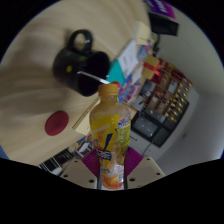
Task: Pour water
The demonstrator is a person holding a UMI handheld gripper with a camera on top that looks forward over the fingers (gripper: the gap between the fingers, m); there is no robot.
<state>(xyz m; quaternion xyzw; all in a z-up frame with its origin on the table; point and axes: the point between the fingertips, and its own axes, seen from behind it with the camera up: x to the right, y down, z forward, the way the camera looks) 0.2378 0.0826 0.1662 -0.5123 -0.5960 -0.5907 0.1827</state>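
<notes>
Between the claw's [112, 172] fingers, a yellow bottle [110, 135] is being clamped, tilting toward a black mug [78, 60] on the desk [35, 50].

Bottle [109, 140] blocks ahead; mug [76, 60] beyond.

Bright even light, strong fisheye curvature
</notes>
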